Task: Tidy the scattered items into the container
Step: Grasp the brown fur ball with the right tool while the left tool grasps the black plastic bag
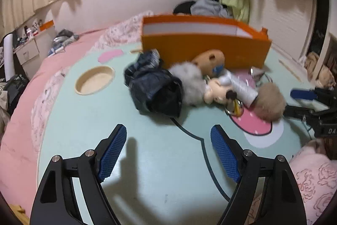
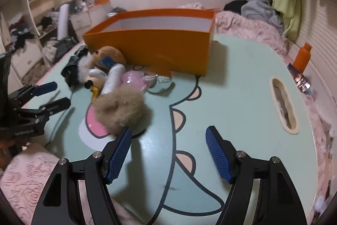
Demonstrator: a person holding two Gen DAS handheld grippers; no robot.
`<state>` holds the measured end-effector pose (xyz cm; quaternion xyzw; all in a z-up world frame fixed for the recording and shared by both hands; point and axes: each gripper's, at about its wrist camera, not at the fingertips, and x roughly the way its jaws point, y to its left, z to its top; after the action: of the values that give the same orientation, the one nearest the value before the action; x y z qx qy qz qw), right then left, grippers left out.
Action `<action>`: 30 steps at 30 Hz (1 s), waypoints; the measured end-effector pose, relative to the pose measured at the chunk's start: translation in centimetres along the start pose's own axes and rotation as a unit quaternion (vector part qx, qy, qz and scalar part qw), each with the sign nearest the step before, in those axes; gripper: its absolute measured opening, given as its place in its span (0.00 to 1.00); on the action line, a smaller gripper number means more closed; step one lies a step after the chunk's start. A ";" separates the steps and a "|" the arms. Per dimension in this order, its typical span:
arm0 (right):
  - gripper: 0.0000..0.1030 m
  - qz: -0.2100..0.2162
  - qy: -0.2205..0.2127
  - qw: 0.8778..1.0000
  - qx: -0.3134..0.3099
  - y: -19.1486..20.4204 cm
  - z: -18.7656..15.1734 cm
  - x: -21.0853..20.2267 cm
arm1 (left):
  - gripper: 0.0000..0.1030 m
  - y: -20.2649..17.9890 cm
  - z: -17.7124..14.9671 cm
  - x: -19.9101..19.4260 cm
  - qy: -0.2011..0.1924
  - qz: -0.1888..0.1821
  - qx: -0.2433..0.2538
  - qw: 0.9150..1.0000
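Closest to the lens are the 2 grippers: the left gripper hangs over bare mint board with its blue pads spread wide and nothing between them, and the right gripper is spread just as wide, also empty, its left pad right up against the tan fluffy pompom, though I can't tell if it's actually touching. That pompom sits at the near end of the pile, on the pink patch of the cartoon lap table. Behind it there's a white cylinder thing lying across a small doll-face plush, then a grey fur puff, a crumpled dark plastic bag on the left side, and a brown plush with a blue bit leaning against the box. From the right wrist view I can also see a shiny pink wrapped item and a silvery one just in front of the box. The orange box stands open at the back of the table, white inside, nothing visible in it from here. Everything rests on a pink bedspread, and an orange bottle stands off by the wall.
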<state>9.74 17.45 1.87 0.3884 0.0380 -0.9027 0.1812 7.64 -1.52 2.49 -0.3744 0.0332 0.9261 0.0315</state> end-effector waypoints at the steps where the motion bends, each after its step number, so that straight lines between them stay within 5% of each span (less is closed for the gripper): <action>1: 0.74 -0.005 0.001 1.000 -0.006 0.2 0.0 0.1 | 0.80 -0.2 0.0 0.1 -0.001 0.004 0.004 1.000; 9: 0.80 -0.010 -0.005 1.000 -0.022 0.5 -0.4 0.1 | 0.80 -0.7 -0.3 0.0 -0.021 0.027 0.007 0.999; 14: 0.80 0.049 -0.017 0.998 -0.022 0.7 -0.3 -0.5 | 0.80 -0.3 -0.1 0.3 -0.018 0.021 0.000 1.000; 22: 0.79 0.071 -0.006 0.995 -0.072 3.7 2.0 0.7 | 0.80 -0.1 -0.1 0.3 -0.012 0.014 0.000 1.000; 25: 0.66 0.085 0.010 0.994 -0.074 3.8 2.4 1.7 | 0.80 0.2 0.0 -0.1 -0.017 0.005 -0.004 1.000; 27: 0.39 0.092 0.018 0.993 -0.074 3.9 2.4 2.0 | 0.80 0.6 0.3 -0.7 -0.029 -0.006 -0.008 1.000; 30: 0.39 0.100 0.004 0.993 -0.068 3.8 1.9 1.4 | 0.80 1.6 1.3 -1.7 -0.056 0.009 -0.008 0.998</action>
<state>8.97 13.07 2.46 0.3806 0.0606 -0.8738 0.2966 7.85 -3.02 4.64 -0.3216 0.0270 0.9462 0.0224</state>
